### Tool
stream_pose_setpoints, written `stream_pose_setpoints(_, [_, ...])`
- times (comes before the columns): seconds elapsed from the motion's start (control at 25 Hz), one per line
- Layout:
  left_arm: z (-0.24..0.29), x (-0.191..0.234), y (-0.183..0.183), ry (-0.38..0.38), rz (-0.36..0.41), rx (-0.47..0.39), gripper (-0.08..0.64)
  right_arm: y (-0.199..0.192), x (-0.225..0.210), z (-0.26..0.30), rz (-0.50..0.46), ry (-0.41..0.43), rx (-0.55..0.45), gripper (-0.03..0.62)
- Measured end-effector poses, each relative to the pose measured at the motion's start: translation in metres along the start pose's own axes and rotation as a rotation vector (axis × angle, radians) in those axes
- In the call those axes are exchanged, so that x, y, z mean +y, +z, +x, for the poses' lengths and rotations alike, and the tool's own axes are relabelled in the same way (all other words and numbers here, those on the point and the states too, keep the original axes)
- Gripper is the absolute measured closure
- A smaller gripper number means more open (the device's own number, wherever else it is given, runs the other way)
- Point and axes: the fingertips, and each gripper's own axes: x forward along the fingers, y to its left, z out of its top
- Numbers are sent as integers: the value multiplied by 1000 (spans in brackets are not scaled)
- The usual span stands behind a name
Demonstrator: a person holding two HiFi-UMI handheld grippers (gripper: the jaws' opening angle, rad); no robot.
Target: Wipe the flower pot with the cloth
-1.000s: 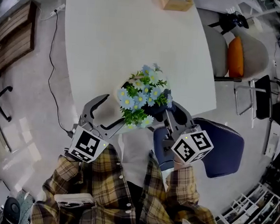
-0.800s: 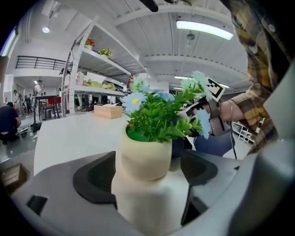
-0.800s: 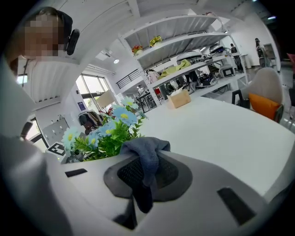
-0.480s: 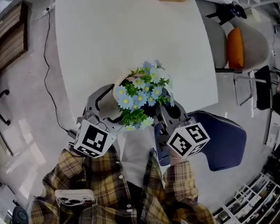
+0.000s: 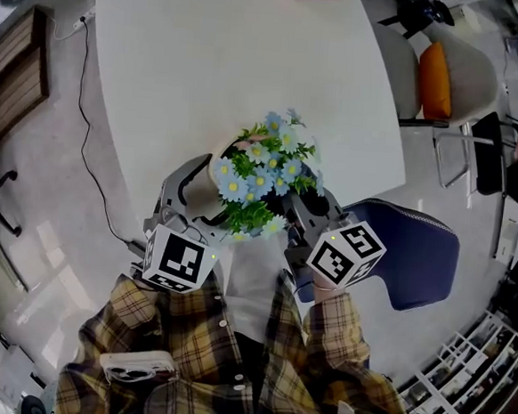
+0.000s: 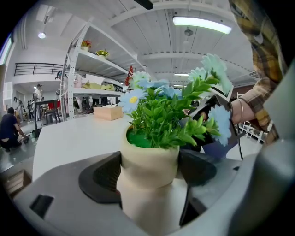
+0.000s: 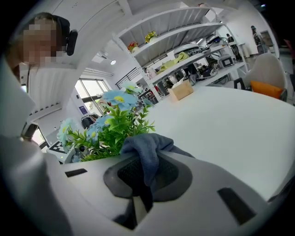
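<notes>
Cream-coloured flower pot (image 6: 150, 166) front and centre, and it sits right between the jaws of the left gripper (image 5: 208, 198). Those jaws stand very wide and have just been closing a touch. In the left gripper view both dark pads (image 6: 103, 177) meet the pot, one on each side just under its rim, so that is a grip. Blue and white flowers (image 5: 266, 171) with bright green leaves spill over the top and hide most of the pot from the head view.

Over on the right, the right gripper (image 5: 305, 207) has its jaws nearly together, pinching the cloth (image 7: 147, 150). A blue-grey bunch of it pokes up past the pads and a strip hangs down between them. This gripper sits just beside the flowers on their right. I cannot tell whether the cloth touches the pot; the foliage covers that spot.

The pot is at the near edge of the white table (image 5: 235, 57), close to the person. Its base is hidden behind the left gripper. Far down the table lies a light wooden box (image 6: 108, 112), well apart from everything else. Plaid sleeves (image 5: 333, 337) run up to both tools, and a dark blue chair (image 5: 415, 263) stands near on the right, off the table's edge.
</notes>
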Motion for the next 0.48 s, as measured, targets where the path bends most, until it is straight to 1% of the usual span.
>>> stream_pose_setpoints(0.24, [0, 4, -1, -32, 18, -3, 155, 6, -8, 7, 16, -25, 0, 569])
stream_pose_setpoints(0.48, [2, 5, -4, -92, 49, 3, 155, 18, -21, 18, -3, -29, 21, 569])
